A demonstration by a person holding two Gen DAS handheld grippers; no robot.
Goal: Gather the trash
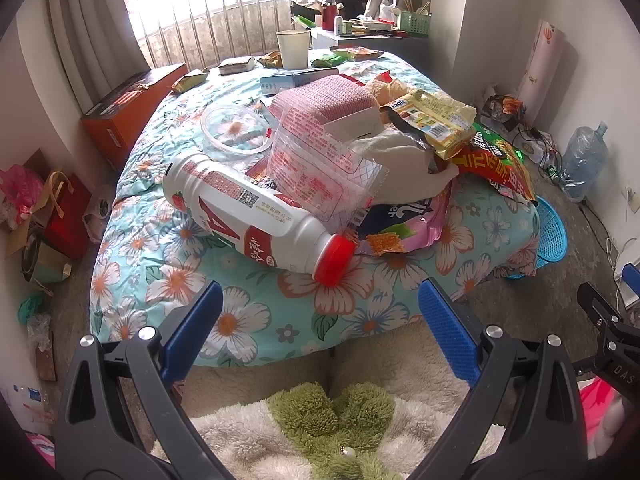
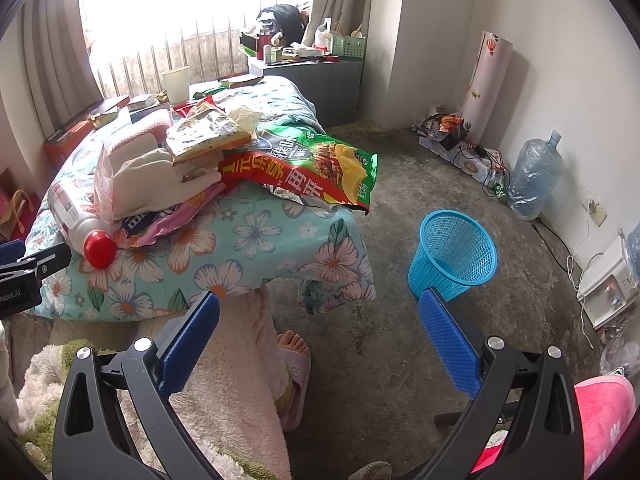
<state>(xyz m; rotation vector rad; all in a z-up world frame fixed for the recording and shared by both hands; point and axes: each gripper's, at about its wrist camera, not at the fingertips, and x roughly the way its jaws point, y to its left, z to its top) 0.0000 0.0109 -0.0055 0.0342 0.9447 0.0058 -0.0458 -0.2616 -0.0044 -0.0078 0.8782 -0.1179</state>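
Observation:
Trash lies piled on a floral quilt (image 1: 248, 320): a white bottle (image 1: 248, 212) with a red cap on its side, clear wrappers (image 1: 320, 168), a yellow packet (image 1: 436, 120) and a green and red chip bag (image 2: 320, 164) that hangs over the quilt's edge. A blue mesh bin (image 2: 456, 256) stands on the floor to the right. My left gripper (image 1: 320, 312) is open, just short of the bottle's cap, with nothing between its fingers. My right gripper (image 2: 320, 320) is open too, over the floor between the quilt's corner and the bin.
A paper cup (image 1: 294, 49), a clear lid (image 1: 236, 128) and small packets lie farther back on the quilt. An orange box (image 1: 132, 112) stands at its left. A water jug (image 2: 534, 176), cables and a paper roll line the right wall. A person's slippered foot (image 2: 294, 354) is below.

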